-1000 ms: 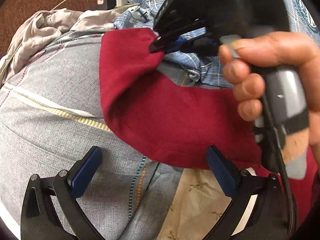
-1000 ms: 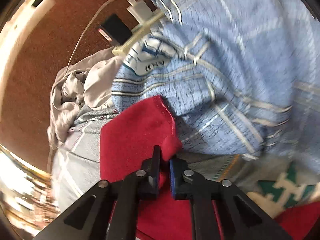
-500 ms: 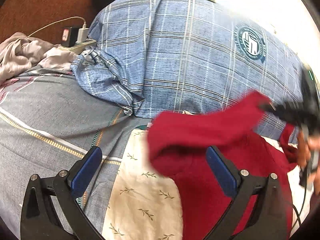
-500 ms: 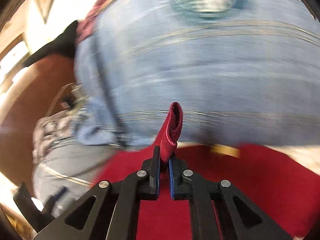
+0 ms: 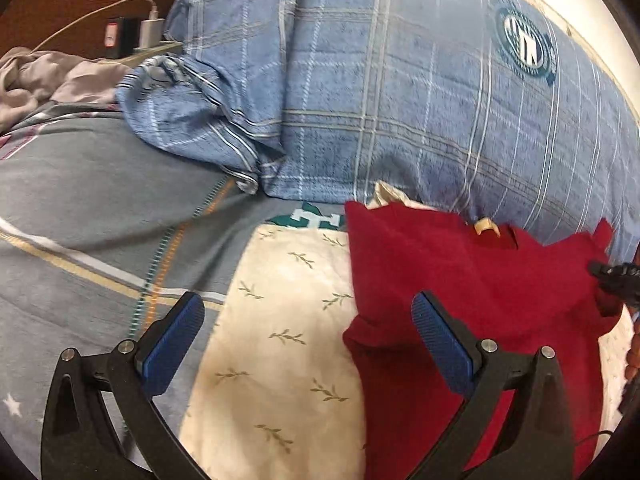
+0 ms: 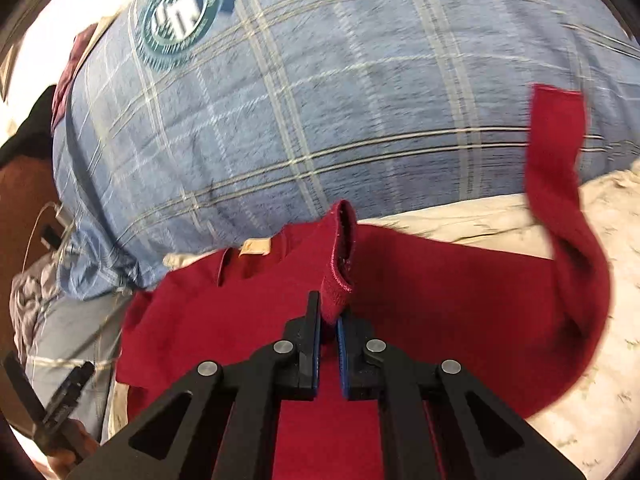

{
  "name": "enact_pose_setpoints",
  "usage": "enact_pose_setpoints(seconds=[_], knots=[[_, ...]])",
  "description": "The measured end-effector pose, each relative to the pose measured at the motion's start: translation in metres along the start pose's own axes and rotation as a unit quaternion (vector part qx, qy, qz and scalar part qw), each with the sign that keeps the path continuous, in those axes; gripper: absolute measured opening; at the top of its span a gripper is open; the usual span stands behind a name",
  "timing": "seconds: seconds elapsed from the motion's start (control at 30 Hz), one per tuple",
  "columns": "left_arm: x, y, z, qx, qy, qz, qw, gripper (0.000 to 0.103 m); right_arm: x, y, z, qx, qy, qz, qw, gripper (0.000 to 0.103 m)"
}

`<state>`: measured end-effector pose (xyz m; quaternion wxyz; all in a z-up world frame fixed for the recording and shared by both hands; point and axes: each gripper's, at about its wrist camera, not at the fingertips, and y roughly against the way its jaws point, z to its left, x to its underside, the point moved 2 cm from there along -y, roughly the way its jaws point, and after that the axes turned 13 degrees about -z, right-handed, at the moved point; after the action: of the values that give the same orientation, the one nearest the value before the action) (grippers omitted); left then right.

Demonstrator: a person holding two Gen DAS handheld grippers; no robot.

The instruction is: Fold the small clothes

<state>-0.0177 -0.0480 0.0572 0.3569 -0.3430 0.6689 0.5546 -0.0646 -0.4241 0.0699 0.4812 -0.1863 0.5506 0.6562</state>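
A small red garment (image 5: 460, 280) lies on the bed, its left part folded over onto itself. My right gripper (image 6: 328, 324) is shut on the red hem (image 6: 338, 256), which stands up between the jaws. The garment's other sleeve (image 6: 560, 184) lifts at the right of the right wrist view. My left gripper (image 5: 308, 336) is open and empty, held above the cream leaf-print sheet (image 5: 288, 312), with its right finger (image 5: 440, 340) over the garment's left edge. The right gripper's tip (image 5: 612, 276) shows at the right edge of the left wrist view.
A big blue plaid pillow (image 5: 400, 92) lies just behind the garment. A grey striped blanket (image 5: 80, 208) covers the left of the bed. A crumpled beige cloth (image 5: 44, 80) and chargers on a power strip (image 5: 136, 36) sit at the far left.
My right gripper has carried the red hem from the left over to the right, folding the garment across itself. The left wrist view has swung right, off the grey blanket.
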Motion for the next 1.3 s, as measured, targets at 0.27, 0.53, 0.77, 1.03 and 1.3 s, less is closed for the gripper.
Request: enact_pose_setpoints(seconds=[0.27, 0.53, 0.77, 1.03, 1.3], knots=[[0.021, -0.034, -0.008, -0.053, -0.048, 0.060, 0.9957, 0.103, 0.001, 0.010, -0.010, 0.087, 0.030, 0.012, 0.996, 0.029], [0.024, -0.033, -0.004, -0.051, -0.038, 0.065, 0.9959, 0.103, 0.032, -0.050, 0.169, -0.162, 0.208, 0.034, 0.964, 0.056], [0.023, -0.040, -0.002, -0.043, -0.036, 0.072, 0.9958, 0.103, 0.072, -0.125, 0.218, -0.199, 0.331, 0.127, 0.914, 0.054], [0.020, -0.041, -0.002, -0.051, -0.027, 0.061, 0.9964, 0.103, 0.067, -0.104, 0.215, -0.190, 0.349, 0.077, 0.914, 0.003], [0.023, -0.044, -0.001, -0.057, -0.028, 0.062, 0.9961, 0.103, 0.072, -0.123, 0.207, -0.155, 0.300, 0.071, 0.939, 0.010]])
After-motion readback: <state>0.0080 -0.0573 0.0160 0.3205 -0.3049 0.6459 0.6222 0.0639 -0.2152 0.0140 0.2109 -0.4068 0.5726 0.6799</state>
